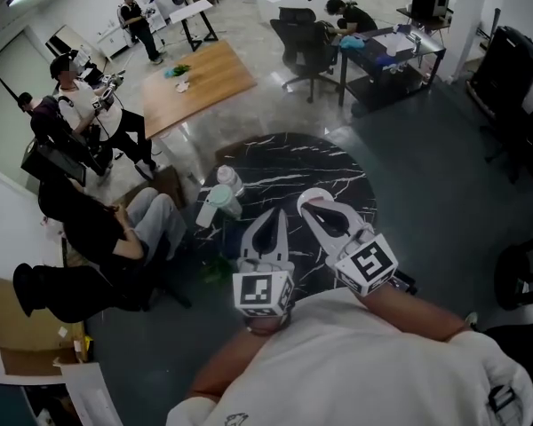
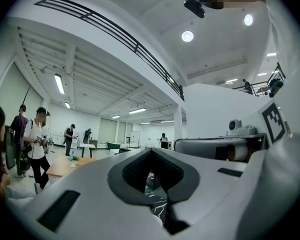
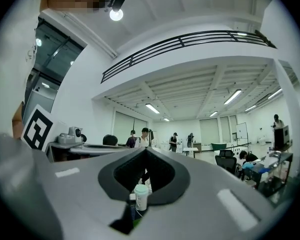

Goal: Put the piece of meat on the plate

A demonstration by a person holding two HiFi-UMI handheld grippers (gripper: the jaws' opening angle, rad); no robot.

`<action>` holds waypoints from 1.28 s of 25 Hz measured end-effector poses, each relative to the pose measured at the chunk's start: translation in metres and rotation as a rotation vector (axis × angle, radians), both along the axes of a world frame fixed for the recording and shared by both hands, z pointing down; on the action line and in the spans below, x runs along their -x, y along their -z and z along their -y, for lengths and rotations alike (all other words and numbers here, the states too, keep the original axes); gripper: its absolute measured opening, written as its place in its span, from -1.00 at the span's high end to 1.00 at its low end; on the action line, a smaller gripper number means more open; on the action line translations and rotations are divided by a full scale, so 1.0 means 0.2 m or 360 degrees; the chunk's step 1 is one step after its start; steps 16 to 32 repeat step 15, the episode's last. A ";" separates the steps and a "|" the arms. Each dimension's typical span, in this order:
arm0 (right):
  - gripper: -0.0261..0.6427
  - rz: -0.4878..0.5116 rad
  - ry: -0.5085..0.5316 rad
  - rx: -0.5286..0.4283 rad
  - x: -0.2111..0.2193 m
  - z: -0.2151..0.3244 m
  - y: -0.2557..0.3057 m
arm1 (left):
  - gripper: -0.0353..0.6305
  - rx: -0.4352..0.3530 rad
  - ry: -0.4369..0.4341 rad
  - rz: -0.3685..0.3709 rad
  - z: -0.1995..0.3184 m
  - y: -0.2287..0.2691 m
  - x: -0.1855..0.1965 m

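Observation:
Neither a piece of meat nor a plate shows in any view. In the head view both grippers are held up close to the person's chest, above the near edge of a round black marble table (image 1: 289, 162). The left gripper (image 1: 268, 213) has its tips together with nothing between them. Beside it, the right gripper (image 1: 309, 198) is likewise shut and empty. Both point level across the room. In the left gripper view the left gripper (image 2: 151, 150) shows its jaws meeting at the tips. The right gripper (image 3: 146, 149) looks the same in the right gripper view.
Two pale bottles (image 1: 222, 198) stand at the table's left edge; one bottle (image 3: 141, 196) shows through the right jaws. People sit and stand at the left. A wooden table (image 1: 200, 82), an office chair (image 1: 306, 47) and a dark desk (image 1: 391, 56) stand farther back.

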State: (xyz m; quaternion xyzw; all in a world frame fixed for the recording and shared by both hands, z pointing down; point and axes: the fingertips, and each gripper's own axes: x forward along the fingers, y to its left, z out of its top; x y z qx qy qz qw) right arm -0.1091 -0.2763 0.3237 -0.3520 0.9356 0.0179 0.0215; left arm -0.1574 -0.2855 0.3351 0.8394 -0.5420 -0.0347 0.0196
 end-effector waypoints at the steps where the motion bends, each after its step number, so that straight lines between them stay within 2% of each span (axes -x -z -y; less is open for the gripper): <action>1: 0.92 0.0004 0.0000 -0.0002 0.00 0.00 0.01 | 0.88 -0.0007 -0.0001 0.0014 -0.01 0.00 0.00; 32: 0.92 0.0013 0.0019 -0.0004 0.03 0.02 0.03 | 0.88 -0.0003 0.0025 0.0022 0.00 0.01 0.04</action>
